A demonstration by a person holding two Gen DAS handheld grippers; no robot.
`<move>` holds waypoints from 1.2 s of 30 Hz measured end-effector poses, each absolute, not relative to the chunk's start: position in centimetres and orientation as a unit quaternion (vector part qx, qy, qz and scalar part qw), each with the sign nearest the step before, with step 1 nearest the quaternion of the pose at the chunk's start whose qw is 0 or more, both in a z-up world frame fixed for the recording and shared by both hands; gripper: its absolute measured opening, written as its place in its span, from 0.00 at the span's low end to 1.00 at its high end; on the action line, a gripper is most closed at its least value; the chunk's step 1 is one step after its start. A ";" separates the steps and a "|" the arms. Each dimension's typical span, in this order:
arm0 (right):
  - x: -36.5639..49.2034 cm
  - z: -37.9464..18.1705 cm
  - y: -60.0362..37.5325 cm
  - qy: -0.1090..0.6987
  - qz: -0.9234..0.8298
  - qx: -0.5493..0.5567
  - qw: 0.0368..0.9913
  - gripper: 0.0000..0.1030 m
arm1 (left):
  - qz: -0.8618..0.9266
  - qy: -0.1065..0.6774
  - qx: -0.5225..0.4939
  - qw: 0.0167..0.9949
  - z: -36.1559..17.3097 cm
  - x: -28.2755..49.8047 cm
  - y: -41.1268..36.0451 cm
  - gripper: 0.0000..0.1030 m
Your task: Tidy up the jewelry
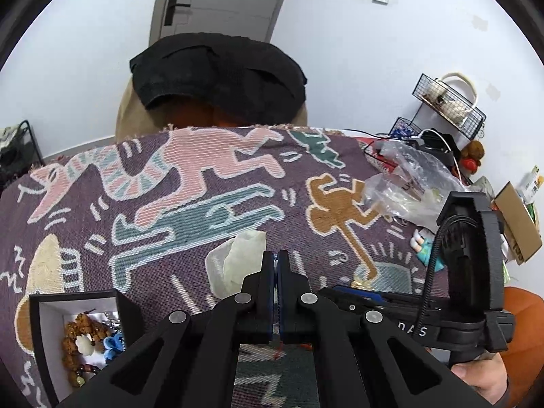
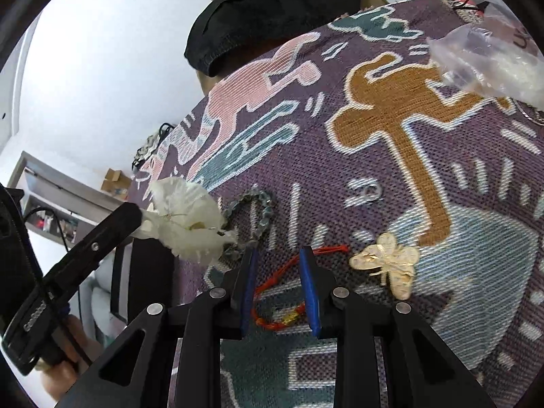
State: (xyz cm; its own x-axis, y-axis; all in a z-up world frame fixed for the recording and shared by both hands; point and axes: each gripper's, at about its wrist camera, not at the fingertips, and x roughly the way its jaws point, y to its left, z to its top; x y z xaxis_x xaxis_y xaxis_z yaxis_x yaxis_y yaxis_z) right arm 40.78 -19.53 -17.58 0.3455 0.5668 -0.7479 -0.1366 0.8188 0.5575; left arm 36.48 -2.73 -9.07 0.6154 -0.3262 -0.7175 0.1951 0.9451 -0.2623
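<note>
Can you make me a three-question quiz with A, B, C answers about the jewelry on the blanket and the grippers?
1. Where is the gold butterfly?
A in the box
B on the blanket
C in a gripper

2. What colour is the string bracelet?
A red
B green
C white

3. How is the right gripper?
A open
B shut on a ring
C shut on a bag

Answers: 1 B, it lies flat on the woven blanket. 2 A, its cord is red. 3 A, its blue pads stand apart over the bracelet, not pressing it.
</note>
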 end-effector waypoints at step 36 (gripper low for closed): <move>40.3 -15.5 -15.3 0.493 0.250 0.127 0.824 0.01 | -0.089 0.427 -0.129 0.891 -11.5 36.7 2.4 0.01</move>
State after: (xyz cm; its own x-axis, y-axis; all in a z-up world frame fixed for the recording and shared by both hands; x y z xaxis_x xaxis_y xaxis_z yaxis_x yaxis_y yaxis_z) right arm 40.29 -15.29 -15.51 0.3893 0.5377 -0.7479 -0.2872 0.8423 0.4561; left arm 36.74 2.38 -11.49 0.6203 -0.2682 -0.7371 0.0480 0.9509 -0.3056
